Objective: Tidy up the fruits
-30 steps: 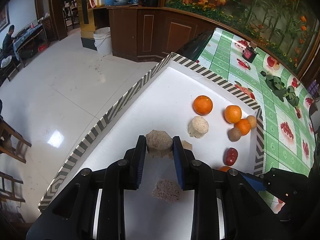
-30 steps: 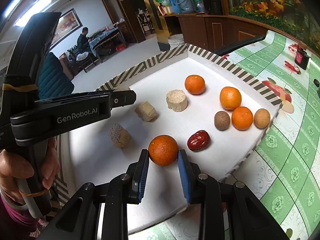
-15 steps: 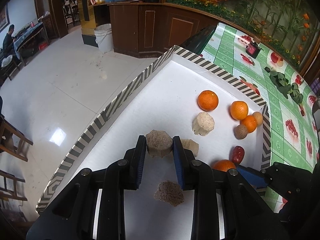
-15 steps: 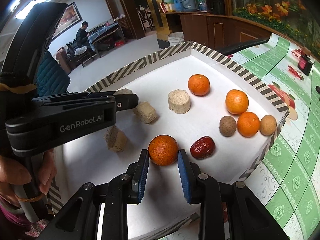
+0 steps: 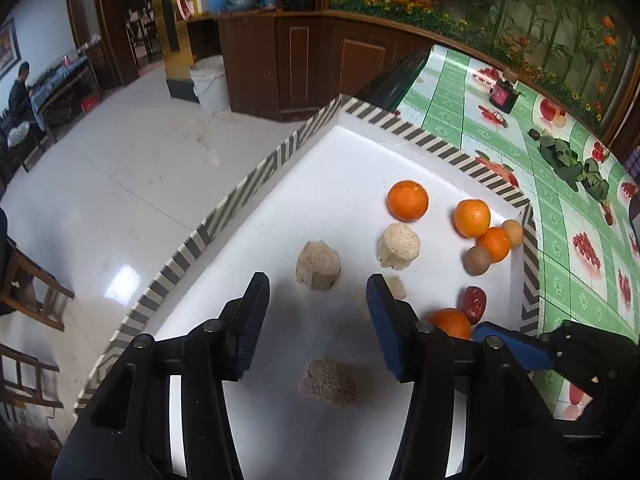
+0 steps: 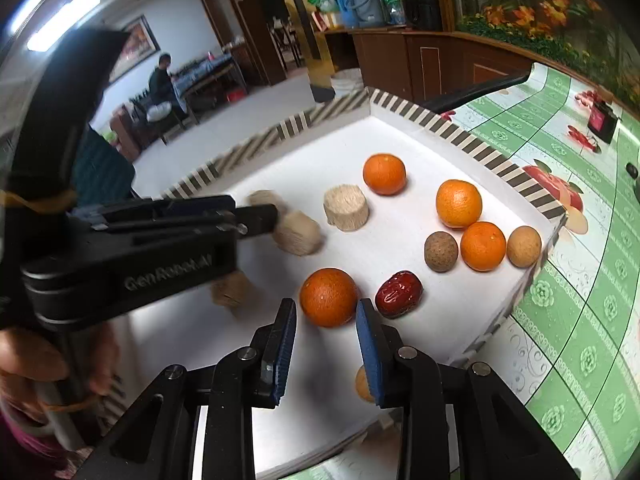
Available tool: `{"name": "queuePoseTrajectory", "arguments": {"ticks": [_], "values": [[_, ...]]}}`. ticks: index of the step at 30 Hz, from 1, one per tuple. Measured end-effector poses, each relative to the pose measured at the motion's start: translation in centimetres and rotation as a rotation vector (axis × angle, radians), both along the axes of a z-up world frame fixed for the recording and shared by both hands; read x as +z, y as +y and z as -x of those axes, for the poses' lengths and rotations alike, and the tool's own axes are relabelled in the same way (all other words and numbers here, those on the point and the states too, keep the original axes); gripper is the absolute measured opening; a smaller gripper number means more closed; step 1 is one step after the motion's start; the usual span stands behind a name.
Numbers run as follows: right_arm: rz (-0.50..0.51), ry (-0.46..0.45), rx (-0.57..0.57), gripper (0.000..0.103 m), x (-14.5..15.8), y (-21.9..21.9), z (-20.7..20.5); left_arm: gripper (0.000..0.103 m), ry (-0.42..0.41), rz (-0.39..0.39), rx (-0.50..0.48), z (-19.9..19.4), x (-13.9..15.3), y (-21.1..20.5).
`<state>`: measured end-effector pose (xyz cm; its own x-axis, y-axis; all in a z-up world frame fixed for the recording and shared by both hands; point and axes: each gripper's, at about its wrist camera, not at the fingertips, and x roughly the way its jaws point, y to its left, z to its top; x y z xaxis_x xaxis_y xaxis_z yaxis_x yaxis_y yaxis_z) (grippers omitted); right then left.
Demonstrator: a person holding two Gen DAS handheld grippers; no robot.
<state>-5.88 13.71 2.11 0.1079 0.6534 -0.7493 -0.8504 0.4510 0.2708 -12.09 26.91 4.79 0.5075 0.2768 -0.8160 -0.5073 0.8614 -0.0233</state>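
A white tray with a striped rim holds oranges, brown round fruits, a red date and beige chunks. My left gripper has its jaws opening wide. A beige chunk lies free on the tray just beyond its fingertips, and another chunk lies under it. My right gripper has its jaws opening slightly. An orange rests on the tray between its fingertips, with a sliver of gap at the left pad. The left gripper is blurred in the right wrist view.
Further oranges, two brown fruits and a pale cylinder sit towards the tray's far right. A green patterned tablecloth lies to the right. The floor drops away left of the tray.
The left jaws have sprung apart and let go of the beige chunk, which now lies on the tray. The right jaws have parted a little round the orange.
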Motion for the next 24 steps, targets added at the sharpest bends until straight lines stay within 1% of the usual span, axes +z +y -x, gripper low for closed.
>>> {"name": "queuePoseTrajectory", "arguments": {"ticks": [5,10,15,20,24], "values": [[-0.071,-0.013,-0.037,0.029,1.6,-2.2,0.4,0.051,-0.052,-0.062,0.009,0.5,1.3,-1.5],[-0.109,-0.048,-0.093,0.030,2.7,-3.9,0.5,0.051,-0.095,-0.080,0.006,1.0,2.0,-2.9],[-0.106,-0.102,-0.147,0.030,3.1,-5.2,0.9,0.051,-0.135,-0.088,0.011,1.8,2.4,-4.4],[-0.107,-0.121,-0.189,0.030,3.0,-6.8,0.7,0.051,-0.152,-0.120,-0.006,2.4,2.8,-6.0],[-0.109,-0.131,-0.213,0.030,3.0,-7.7,0.6,0.051,-0.160,-0.127,-0.021,2.7,3.1,-7.0]]}}
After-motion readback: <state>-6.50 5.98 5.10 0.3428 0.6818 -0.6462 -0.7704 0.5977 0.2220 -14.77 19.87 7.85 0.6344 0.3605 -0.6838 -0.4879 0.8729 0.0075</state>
